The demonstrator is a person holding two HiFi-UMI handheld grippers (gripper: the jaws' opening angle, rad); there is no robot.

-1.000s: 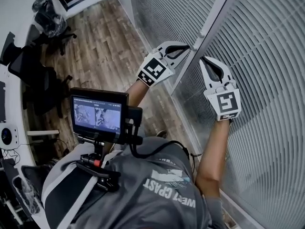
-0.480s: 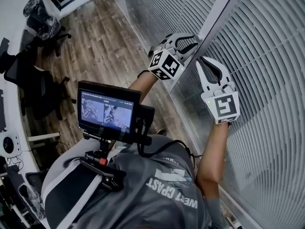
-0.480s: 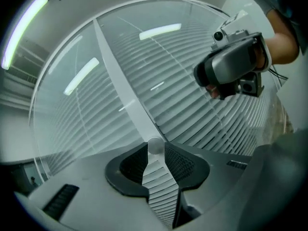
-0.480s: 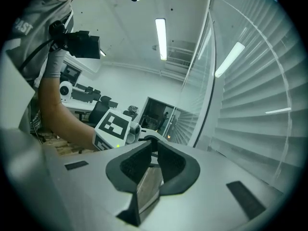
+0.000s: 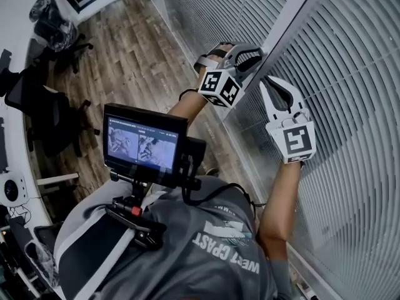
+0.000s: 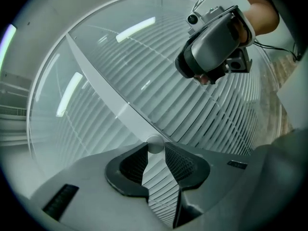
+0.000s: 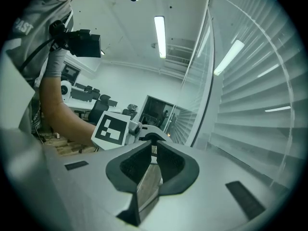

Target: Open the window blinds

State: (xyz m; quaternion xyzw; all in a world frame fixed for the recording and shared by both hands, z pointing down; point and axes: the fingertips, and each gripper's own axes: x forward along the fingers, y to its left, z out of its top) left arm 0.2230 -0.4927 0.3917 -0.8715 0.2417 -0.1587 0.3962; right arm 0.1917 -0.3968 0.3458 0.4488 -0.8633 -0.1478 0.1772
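White slatted blinds hang shut behind glass panes, with a pale upright frame post between two panes. A small round white knob sits on that post. My left gripper points level at the post. Its jaws have just been opening, and the knob lies between the fingertips without a visible squeeze. In the left gripper view, the left gripper frames the knob. My right gripper is beside it, just right of the post, with its tips together and nothing in them. The right gripper view shows the right gripper with the left one's marker cube behind.
A wooden floor runs along the glass wall. Black office chairs and a white desk stand at the left. A small monitor on a chest rig sits in front of the person's body.
The left gripper moved up and right to the frame post, rolled over, and its jaws went from shut to open around the knob. The right gripper shifted only slightly.
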